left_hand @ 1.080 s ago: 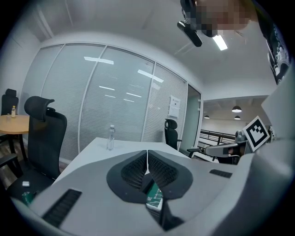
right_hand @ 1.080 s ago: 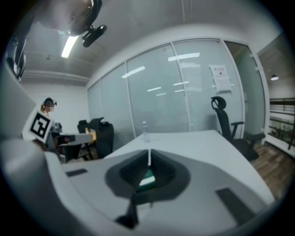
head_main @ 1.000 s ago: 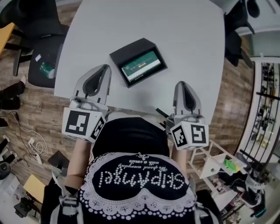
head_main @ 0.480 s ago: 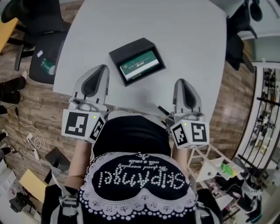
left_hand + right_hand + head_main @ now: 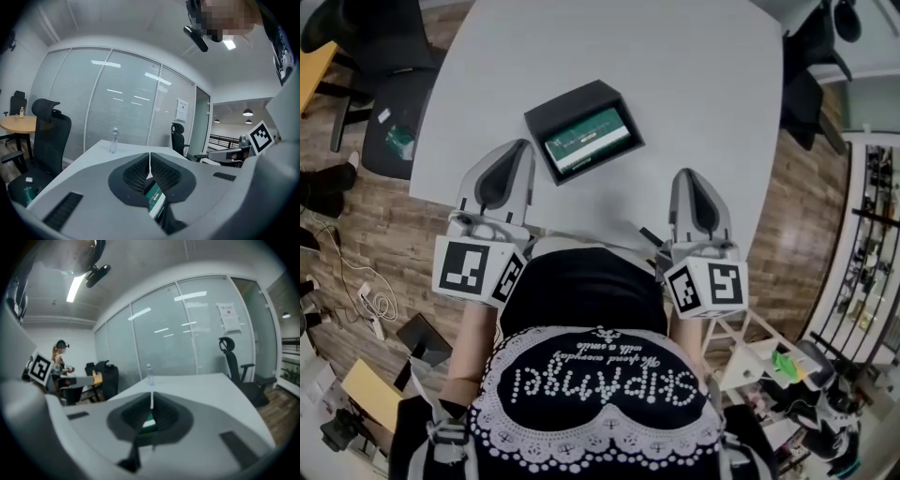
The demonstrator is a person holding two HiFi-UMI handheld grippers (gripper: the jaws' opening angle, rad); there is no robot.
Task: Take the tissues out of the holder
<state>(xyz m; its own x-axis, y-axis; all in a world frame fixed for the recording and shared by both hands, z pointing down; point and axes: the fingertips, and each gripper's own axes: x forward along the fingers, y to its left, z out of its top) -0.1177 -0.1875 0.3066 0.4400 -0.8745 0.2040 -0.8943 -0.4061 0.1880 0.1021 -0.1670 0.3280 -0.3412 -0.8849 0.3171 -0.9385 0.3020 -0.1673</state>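
We wait at the near edge of the desk [image 5: 694, 75], left hand-held gripper [image 5: 517, 150] and right hand-held gripper [image 5: 687, 178] both pinched together and empty, seemingly poised to start. The green tissues [image 5: 586, 141] sit untouched in their black holder [image 5: 572, 101], near that edge, just beyond the left one, open face up for an easy pull.

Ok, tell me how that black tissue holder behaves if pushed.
The holder is low and flat, so it probably slides on the smooth table rather than tipping. The green tissue pack inside looks soft and likely light.
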